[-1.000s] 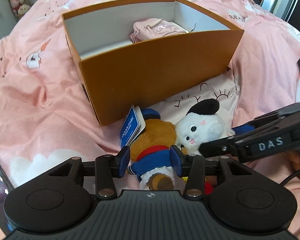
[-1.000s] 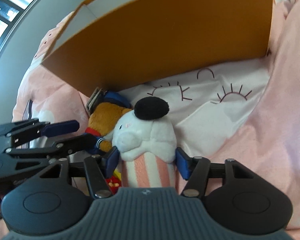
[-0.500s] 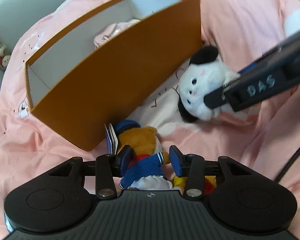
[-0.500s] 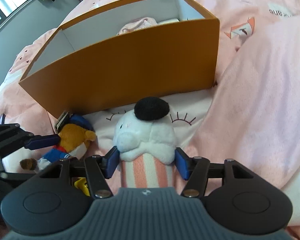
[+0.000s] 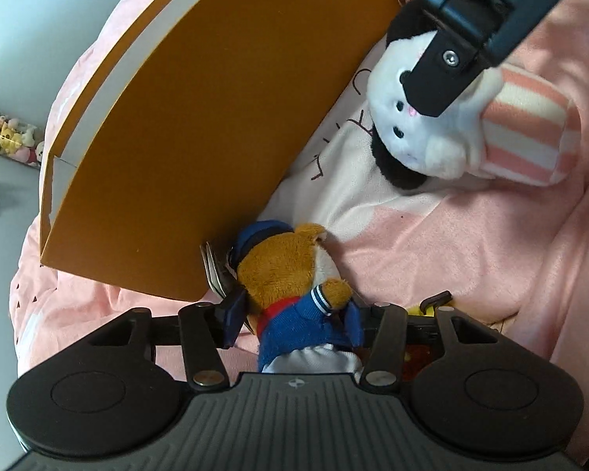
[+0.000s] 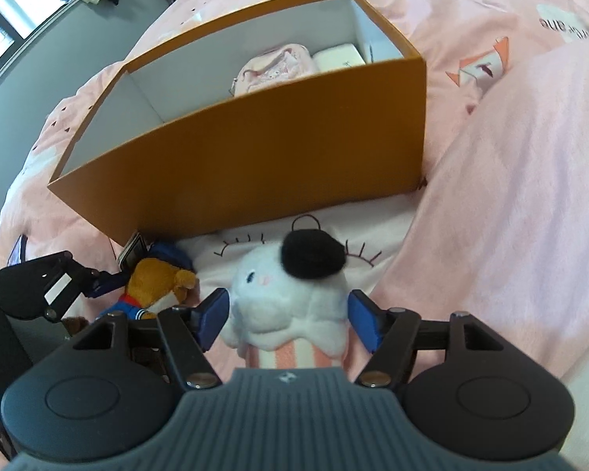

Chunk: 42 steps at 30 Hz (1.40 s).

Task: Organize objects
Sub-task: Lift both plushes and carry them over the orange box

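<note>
The left gripper (image 5: 292, 320) is clamped on the brown bear plush (image 5: 294, 274), which wears a blue sailor jacket, a red collar and a blue cap. Its two blue pads press on the jacket from both sides. The bear lies on the pink blanket (image 5: 471, 255) with its head pointing to 12 o'clock in the left wrist view, and its cap touches the bottom edge of the orange box (image 5: 224, 125). A paper tag (image 5: 214, 271) sits between the bear's head and the box wall, at about 10 o'clock from the bear.

The right gripper (image 6: 290, 316) is closed on the white plush toy (image 6: 290, 298), which has a black ear and a pink-and-white striped body. The blue pads squeeze the white fur just under the head. In the left wrist view this toy (image 5: 443, 125) is at 2 o'clock, lifted above the blanket, and the black finger of the right gripper crosses in front of its face.

In the right wrist view the orange box (image 6: 278, 165) stands at 12 o'clock, open at the top, white inside. A pale pink fabric item (image 6: 273, 68) and a white flat box (image 6: 339, 57) lie inside it, near the far right end. The bear (image 6: 157, 278) is seen at 9 o'clock, near the left corner of the box, with the left gripper (image 6: 110, 280) on it.
</note>
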### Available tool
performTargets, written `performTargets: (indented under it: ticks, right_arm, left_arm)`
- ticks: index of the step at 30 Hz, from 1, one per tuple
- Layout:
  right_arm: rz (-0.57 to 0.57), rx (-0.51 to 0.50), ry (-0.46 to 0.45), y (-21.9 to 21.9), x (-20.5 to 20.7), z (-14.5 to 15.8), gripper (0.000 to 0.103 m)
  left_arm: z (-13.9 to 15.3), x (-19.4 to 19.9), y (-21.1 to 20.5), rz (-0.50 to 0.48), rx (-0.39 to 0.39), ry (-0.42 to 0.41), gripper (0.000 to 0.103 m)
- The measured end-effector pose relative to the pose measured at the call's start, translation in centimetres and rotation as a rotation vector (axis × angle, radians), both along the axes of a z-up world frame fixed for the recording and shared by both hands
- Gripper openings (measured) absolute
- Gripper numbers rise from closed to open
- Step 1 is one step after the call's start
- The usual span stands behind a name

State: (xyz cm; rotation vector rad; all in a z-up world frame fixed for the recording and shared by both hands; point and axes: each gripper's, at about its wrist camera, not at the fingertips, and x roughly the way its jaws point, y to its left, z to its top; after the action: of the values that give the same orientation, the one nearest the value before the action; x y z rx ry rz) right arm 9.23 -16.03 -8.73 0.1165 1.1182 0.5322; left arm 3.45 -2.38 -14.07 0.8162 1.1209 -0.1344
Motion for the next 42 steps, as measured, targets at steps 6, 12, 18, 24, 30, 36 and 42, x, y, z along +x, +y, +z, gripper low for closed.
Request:
performTargets:
  ticks: [6,12,18,24,30,36,42]
  right_arm:
    - [0.048,-0.067,0.001,1.2,0.4,-1.1,0.071]
    - [0.041,-0.026,0.075,0.3,1.4,-2.0,0.07]
    - [0.069,-0.05,0.032,0.3,0.7,-1.5,0.064]
    - [0.077,-0.015,0.009,-0.2,-0.1,-0.5,0.063]
    - [0.074,0.06,-0.014,-1.0,-0.4,1.3,0.063]
    - [0.06,0.131,-0.089,-0.5,-0.4,4.2,0.063]
    - [0.025,0.209,-0.171,-0.4,1.0,8.2,0.063]
  left_arm:
    - [0.9,-0.2,1.2,0.061,-0.072,-0.024,0.054]
    - [1.8,-0.6,4.1,0.184,-0.207,-0.022,0.053]
    - [1.6,-1.2,4.2,0.19,-0.209,-0.035,0.044]
    - [4.9,-2.2,6.8,0.236,-0.428,-0.086,0.043]
    - [8.1,-3.1,6.8,0.229,-0.577,-0.16,0.043]
    - [11.1,-2.1,7.6,0.254,-0.732,-0.224,0.043]
    - [13.8,0.3,8.8,0.295,-0.898,-0.311,0.043]
